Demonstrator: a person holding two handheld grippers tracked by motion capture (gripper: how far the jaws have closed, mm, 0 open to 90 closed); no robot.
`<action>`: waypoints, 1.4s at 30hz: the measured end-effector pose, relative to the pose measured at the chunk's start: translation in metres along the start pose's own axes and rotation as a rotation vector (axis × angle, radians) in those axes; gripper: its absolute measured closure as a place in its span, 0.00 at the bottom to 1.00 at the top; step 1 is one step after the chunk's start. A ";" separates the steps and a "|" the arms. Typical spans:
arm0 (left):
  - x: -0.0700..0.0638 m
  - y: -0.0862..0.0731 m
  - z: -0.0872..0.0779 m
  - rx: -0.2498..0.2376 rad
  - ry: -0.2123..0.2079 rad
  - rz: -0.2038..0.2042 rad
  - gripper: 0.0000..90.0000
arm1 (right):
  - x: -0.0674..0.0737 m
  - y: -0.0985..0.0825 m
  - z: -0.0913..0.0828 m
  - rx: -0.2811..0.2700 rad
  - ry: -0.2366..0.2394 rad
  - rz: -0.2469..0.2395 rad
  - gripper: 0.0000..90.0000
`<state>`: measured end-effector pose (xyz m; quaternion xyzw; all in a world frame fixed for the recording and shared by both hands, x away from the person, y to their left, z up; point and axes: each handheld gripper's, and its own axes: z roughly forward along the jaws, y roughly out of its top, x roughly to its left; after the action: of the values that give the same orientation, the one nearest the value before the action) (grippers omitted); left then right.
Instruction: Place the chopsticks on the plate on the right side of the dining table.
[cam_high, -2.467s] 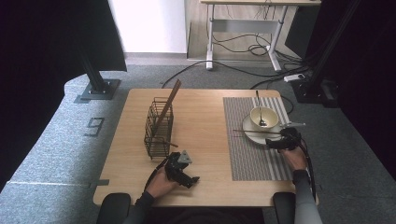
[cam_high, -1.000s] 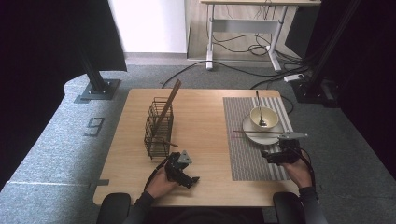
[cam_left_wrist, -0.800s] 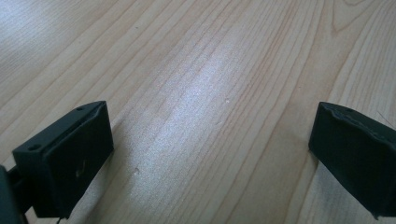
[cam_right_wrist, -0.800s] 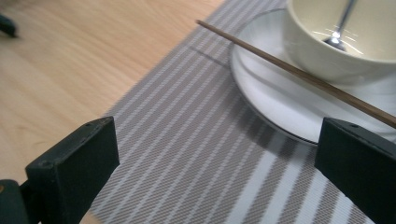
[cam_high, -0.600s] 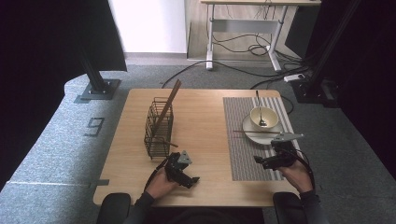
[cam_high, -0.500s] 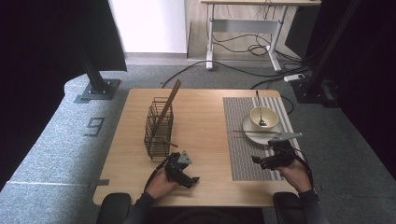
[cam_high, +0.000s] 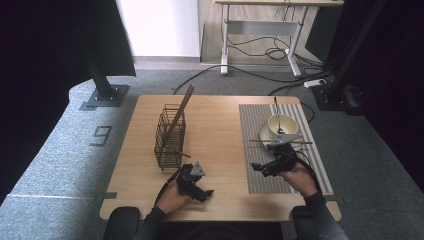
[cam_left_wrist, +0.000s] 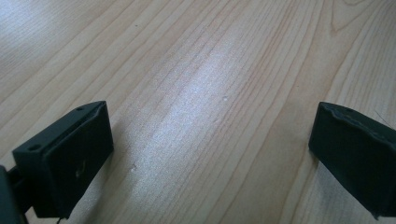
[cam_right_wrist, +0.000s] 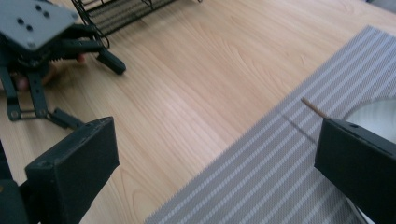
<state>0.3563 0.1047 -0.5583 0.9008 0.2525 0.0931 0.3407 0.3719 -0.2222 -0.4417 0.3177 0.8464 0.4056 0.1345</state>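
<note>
My left gripper (cam_high: 202, 192) rests on the wooden table (cam_high: 215, 125) near its front edge, jaws wide open over bare wood (cam_left_wrist: 210, 140). My right gripper (cam_high: 257, 169) hovers open over the left edge of the striped grey mat (cam_high: 257, 150), pointing left across the table (cam_right_wrist: 215, 149). A cream bowl (cam_high: 283, 125) with a utensil in it stands on a white plate (cam_high: 267, 135) behind the right hand. A thin wooden stick (cam_high: 260, 141) lies across the plate; its tip (cam_right_wrist: 312, 107) reaches over the mat. A black wire basket (cam_high: 169, 137) holds a leaning wooden stick (cam_high: 181, 110).
The right gripper view takes in the left gripper (cam_right_wrist: 42, 42) at its top left, with the basket's (cam_right_wrist: 121, 9) foot behind it. Bare wood lies between the basket and the mat. Cables and desk legs (cam_high: 260, 30) stand on the floor beyond the table.
My right gripper has drawn back from the plate toward the table's front and a little left. The left gripper, the basket and the bowl have not moved.
</note>
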 end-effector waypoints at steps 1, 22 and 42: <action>0.000 0.000 0.000 0.000 0.000 0.000 0.00 | 0.001 0.004 0.003 -0.006 0.003 -0.005 0.00; 0.000 0.000 0.000 0.000 0.001 0.001 0.00 | 0.026 0.057 0.048 -0.032 0.078 -0.041 0.00; 0.000 0.000 0.000 0.000 0.000 0.000 0.00 | 0.073 0.095 0.074 -0.064 0.195 -0.148 0.00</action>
<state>0.3563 0.1046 -0.5583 0.9007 0.2526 0.0930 0.3409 0.3930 -0.0858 -0.4135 0.2092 0.8632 0.4504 0.0910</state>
